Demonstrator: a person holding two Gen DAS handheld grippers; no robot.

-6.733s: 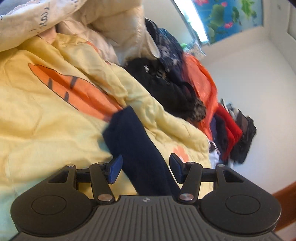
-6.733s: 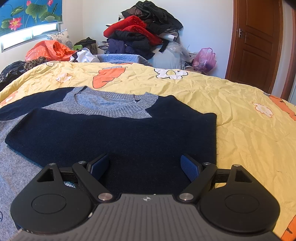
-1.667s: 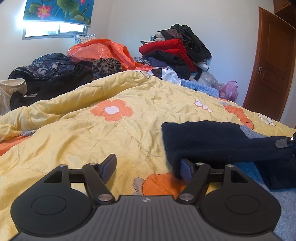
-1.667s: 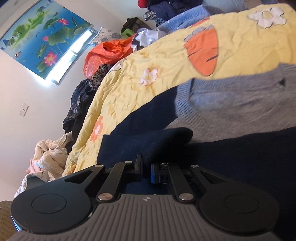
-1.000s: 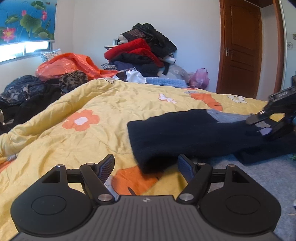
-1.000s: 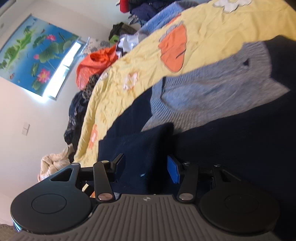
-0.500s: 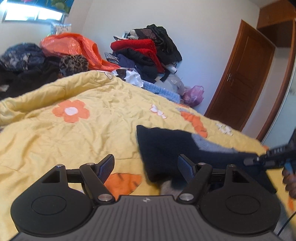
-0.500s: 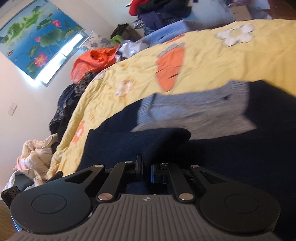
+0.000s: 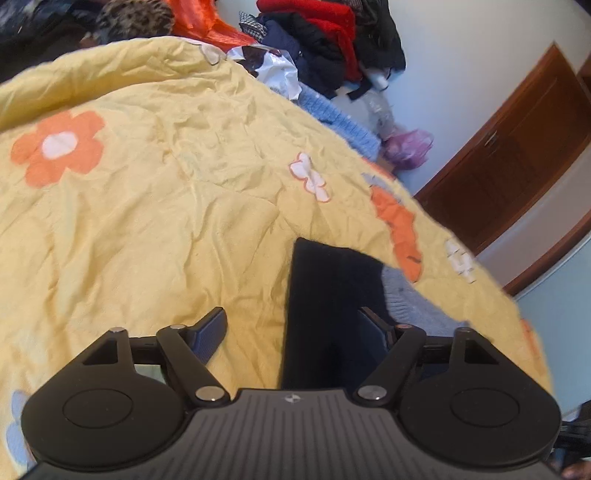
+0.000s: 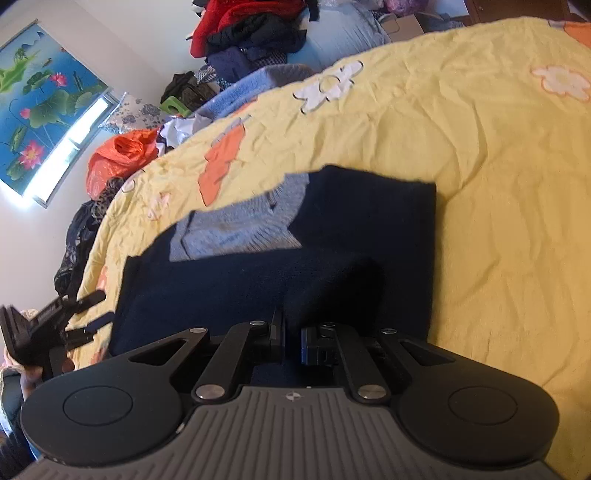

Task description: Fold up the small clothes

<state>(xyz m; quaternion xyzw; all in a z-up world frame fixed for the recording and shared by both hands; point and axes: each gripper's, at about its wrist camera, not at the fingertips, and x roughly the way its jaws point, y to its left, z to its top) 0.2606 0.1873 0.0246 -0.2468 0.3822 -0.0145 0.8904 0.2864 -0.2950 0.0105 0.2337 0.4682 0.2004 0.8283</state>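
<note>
Two tongs worked one navy sweater (image 10: 354, 236) on the yellow quilt (image 10: 498, 166): right tongs (image 10: 291, 338) clenched on a raised fold of it, as half a second before; left tongs (image 9: 295, 328) spread wide, now straddling its left edge. Bare quilt lay open beyond both edges.

Sweater (image 10: 332, 258): navy body, grey knit collar patch at its 10 o'clock. Quilt (image 9: 166, 221): pale yellow, orange flowers with white centres, white flowers, orange carrots. Grippers black, blue pads (image 9: 212, 328). Clothes pile (image 10: 247, 22) at 12: red, black, navy. Bag (image 10: 122, 155): bright orange. Blind (image 10: 40, 99) at 10: blue, green lotus leaves, pink blooms. Door (image 9: 517, 155): reddish-brown wood. Small bag (image 9: 408, 147): purple.
</note>
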